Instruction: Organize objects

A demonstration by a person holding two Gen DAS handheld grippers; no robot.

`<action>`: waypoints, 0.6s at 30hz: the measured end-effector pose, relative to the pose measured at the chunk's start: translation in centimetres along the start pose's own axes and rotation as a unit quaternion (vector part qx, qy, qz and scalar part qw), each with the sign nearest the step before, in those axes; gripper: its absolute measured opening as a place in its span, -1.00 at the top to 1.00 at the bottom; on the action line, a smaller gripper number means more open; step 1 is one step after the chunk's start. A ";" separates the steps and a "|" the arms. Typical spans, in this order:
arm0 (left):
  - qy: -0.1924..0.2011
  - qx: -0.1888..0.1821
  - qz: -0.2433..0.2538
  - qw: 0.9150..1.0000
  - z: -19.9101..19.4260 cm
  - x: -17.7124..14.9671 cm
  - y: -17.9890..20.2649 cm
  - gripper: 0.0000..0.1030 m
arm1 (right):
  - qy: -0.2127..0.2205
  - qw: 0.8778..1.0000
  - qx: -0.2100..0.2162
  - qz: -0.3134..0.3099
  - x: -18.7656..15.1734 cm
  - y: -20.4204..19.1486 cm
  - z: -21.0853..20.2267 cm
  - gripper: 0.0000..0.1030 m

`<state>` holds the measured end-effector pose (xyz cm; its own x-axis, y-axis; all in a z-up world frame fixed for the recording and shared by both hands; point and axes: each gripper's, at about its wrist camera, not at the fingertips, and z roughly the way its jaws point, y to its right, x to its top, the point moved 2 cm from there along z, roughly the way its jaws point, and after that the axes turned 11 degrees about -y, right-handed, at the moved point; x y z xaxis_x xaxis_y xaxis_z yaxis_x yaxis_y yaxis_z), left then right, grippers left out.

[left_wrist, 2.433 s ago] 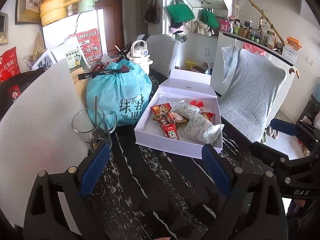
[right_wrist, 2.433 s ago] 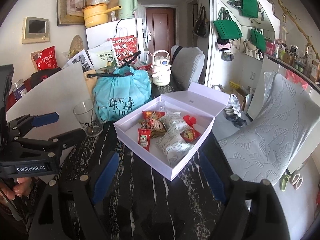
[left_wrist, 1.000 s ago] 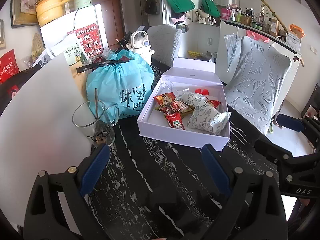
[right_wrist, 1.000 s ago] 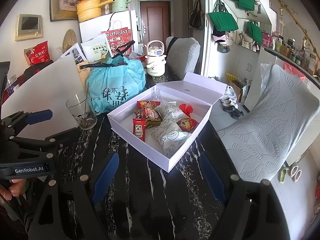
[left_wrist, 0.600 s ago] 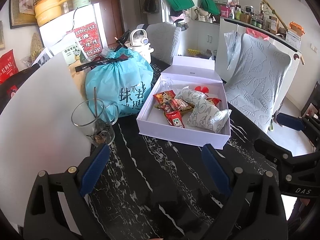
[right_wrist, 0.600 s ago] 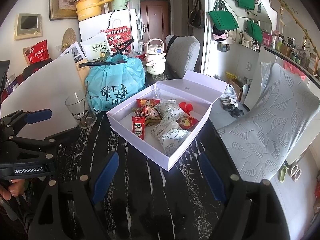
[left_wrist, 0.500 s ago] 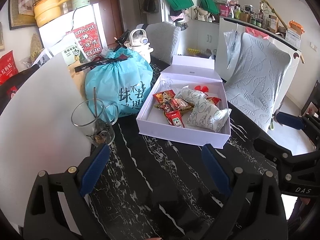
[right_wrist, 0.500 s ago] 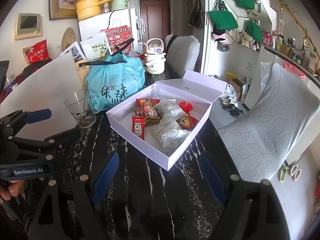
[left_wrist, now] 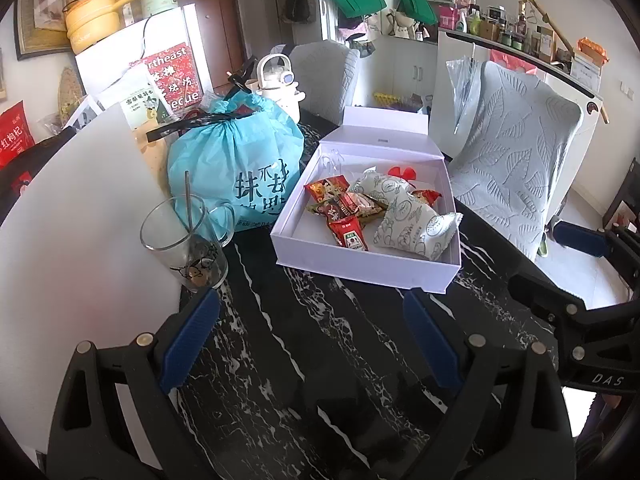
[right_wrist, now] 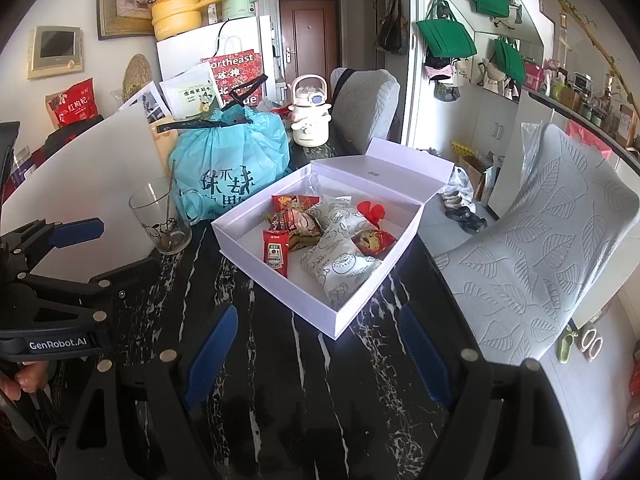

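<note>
I hold my left hand-held gripper [left_wrist: 310, 338] and my right hand-held gripper [right_wrist: 316, 346] low over the near part of the black white-veined marble counter [left_wrist: 320, 344]. The blue-padded fingers of both are spread wide apart with nothing between them, and both point at the shallow white cardboard box [left_wrist: 362, 266].

The box sits open, its lid [right_wrist: 382, 168] folded back on the far side. The snacks lie together inside it: a small red sachet [right_wrist: 275, 252] nearest me, several red and brown wrappers [right_wrist: 294, 218] heaped behind it, two white patterned pouches [right_wrist: 340, 262] overlapping along the right half, and one more red packet [right_wrist: 374, 240] by the right wall. The left part of the box floor is bare. I see no loose packet on the counter around it, so this fits either a box already filled and waiting for its lid or one about to be sorted again. I cannot tell which.

Beside the box's left wall stands a tied turquoise plastic bag with dark lettering [left_wrist: 236, 168], and in front of that a clear glass mug holding a metal spoon [left_wrist: 184, 244], close to a large white board [left_wrist: 80, 216] leaning at the left. A cream kettle [right_wrist: 308, 114] stands further back. Grey leaf-embossed chairs [right_wrist: 536, 256] flank the counter; green tote bags [right_wrist: 444, 38] hang on the wall, near a brown door [right_wrist: 310, 36].
</note>
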<state>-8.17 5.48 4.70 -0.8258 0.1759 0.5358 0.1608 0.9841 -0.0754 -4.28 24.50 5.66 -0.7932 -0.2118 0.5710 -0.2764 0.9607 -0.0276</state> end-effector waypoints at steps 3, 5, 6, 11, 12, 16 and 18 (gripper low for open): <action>-0.002 0.004 0.002 1.000 0.2 0.0 0.1 -0.81 | -0.001 1.000 0.000 0.001 -0.1 0.1 0.1 -0.64; -0.005 0.004 0.005 1.000 0.3 0.0 0.2 -0.81 | -0.002 1.000 -0.001 0.000 -0.1 0.2 0.1 -0.64; -0.007 0.003 0.006 1.000 0.4 -0.1 0.2 -0.81 | -0.003 1.000 -0.001 0.000 -0.1 0.2 0.2 -0.64; -0.007 0.007 0.009 1.000 0.5 -0.1 0.4 -0.81 | -0.005 1.000 -0.001 0.001 -0.1 0.1 0.2 -0.64; -0.008 0.007 0.009 1.000 0.5 -0.1 0.3 -0.81 | -0.005 1.000 -0.001 0.000 -0.1 0.1 0.2 -0.64; -0.011 0.001 0.008 1.000 0.6 -0.1 0.2 -0.81 | -0.006 1.000 0.000 0.000 -0.1 0.1 0.2 -0.64; -0.009 0.002 0.009 1.000 0.6 -0.1 0.3 -0.81 | -0.006 1.000 0.001 -0.001 -0.2 0.1 0.2 -0.63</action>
<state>-8.31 5.75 4.12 -0.8328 0.1939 0.5184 0.1737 0.9809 -0.0879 -4.29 24.60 5.39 -0.7993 -0.2151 0.5611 -0.2783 0.9601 -0.0283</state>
